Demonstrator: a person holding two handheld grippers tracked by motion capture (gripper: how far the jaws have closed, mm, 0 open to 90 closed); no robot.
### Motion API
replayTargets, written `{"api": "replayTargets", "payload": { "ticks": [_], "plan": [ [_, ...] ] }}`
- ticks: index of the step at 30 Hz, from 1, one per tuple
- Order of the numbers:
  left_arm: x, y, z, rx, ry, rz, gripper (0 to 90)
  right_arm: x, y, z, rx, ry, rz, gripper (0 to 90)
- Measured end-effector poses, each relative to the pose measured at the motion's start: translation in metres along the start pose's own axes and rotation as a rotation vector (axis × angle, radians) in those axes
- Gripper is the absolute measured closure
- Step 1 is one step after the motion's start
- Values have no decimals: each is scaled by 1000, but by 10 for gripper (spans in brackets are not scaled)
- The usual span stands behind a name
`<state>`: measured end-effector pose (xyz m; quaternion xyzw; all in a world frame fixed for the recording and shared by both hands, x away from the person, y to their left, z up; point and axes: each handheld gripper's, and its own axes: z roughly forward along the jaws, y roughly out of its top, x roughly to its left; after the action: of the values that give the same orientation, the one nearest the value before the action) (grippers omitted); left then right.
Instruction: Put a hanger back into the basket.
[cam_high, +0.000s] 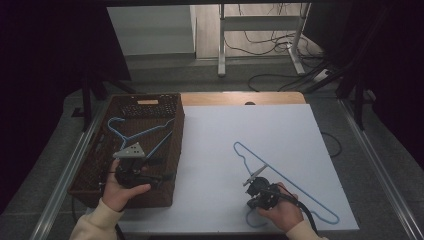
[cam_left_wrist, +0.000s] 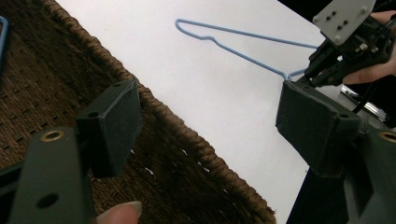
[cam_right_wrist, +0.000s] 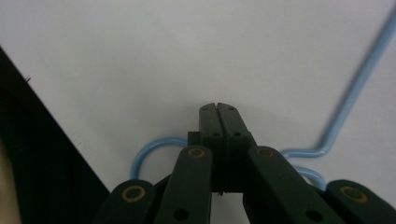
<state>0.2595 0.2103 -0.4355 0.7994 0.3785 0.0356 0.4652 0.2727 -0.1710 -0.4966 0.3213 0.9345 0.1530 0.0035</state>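
Observation:
A blue wire hanger (cam_high: 305, 194) lies flat on the white tabletop (cam_high: 240, 130), its hook at the front edge. My right gripper (cam_high: 254, 204) is down at that hook. In the right gripper view its jaws (cam_right_wrist: 218, 109) are shut, and the hook's wire (cam_right_wrist: 140, 156) runs in under the pads from both sides. The hanger's arm (cam_right_wrist: 350, 98) rises to the upper right. My left gripper (cam_high: 161, 169) hovers over the wicker basket (cam_high: 177, 145), open and empty (cam_left_wrist: 210, 112). A second blue hanger (cam_high: 150, 131) lies inside the basket.
A dark flat object (cam_high: 150, 106) rests at the basket's far end. The basket's woven rim (cam_left_wrist: 187, 135) runs below my left jaws. The white top's front edge (cam_high: 225, 231) is just behind the right hand. Desk legs and cables (cam_high: 260, 45) are on the floor beyond.

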Motion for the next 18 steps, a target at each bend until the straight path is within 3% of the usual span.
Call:
{"api": "replayTargets", "payload": {
  "ticks": [3,7,8,12,16,18],
  "plan": [
    [-1,1,1,1,-2,3,228,-10,4,-6,-62,-38,52,896],
    [-1,1,3,5,-4,3,228,-40,19,-14,-134,-146,152,897],
    [-1,1,3,6,-5,3,227,-53,27,-13,-148,-153,187,897],
    [0,1,2,4,-4,0,228,-80,50,-4,-174,-147,235,896],
    [2,0,0,1,0,-4,228,-93,75,4,-178,-161,238,897],
    [2,-1,0,1,-1,-4,228,-100,85,10,-192,-147,249,897]
  ]
}}
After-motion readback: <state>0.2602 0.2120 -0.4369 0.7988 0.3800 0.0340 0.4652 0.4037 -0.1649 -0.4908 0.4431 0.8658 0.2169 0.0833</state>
